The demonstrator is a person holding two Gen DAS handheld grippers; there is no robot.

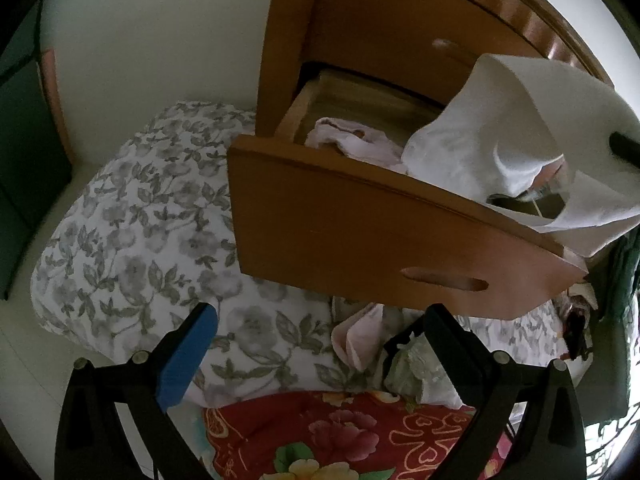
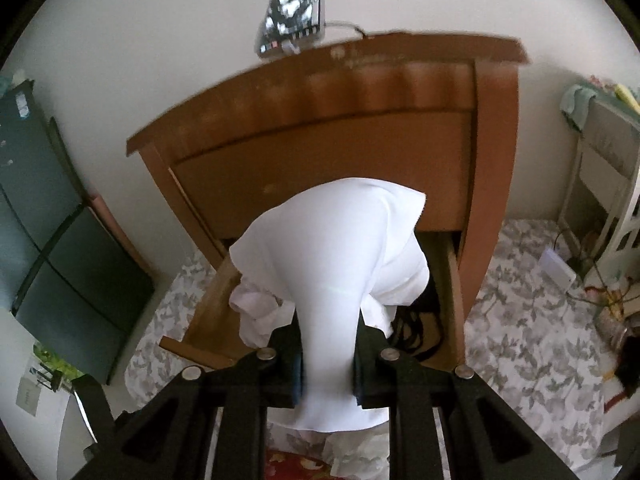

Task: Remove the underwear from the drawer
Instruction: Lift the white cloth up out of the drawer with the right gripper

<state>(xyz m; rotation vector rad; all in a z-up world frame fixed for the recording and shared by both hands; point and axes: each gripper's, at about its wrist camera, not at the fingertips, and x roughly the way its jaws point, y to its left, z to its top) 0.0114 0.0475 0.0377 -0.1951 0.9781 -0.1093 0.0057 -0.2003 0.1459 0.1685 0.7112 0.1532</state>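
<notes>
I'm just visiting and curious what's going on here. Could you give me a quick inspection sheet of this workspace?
Surface: floral sheet under the open drawer of a wooden nightstand.
Job's things: white underwear lifted above the drawer; pink garment inside it.
Clutter: folded pink cloth on the sheet; red floral blanket; dark straps in the drawer.
Grippers: right gripper shut on the underwear; left gripper open, empty, over the bedding.
Cables: cable from a gadget on the nightstand; wires at right.
Surroundings: white wall, dark panel, white rack.
</notes>
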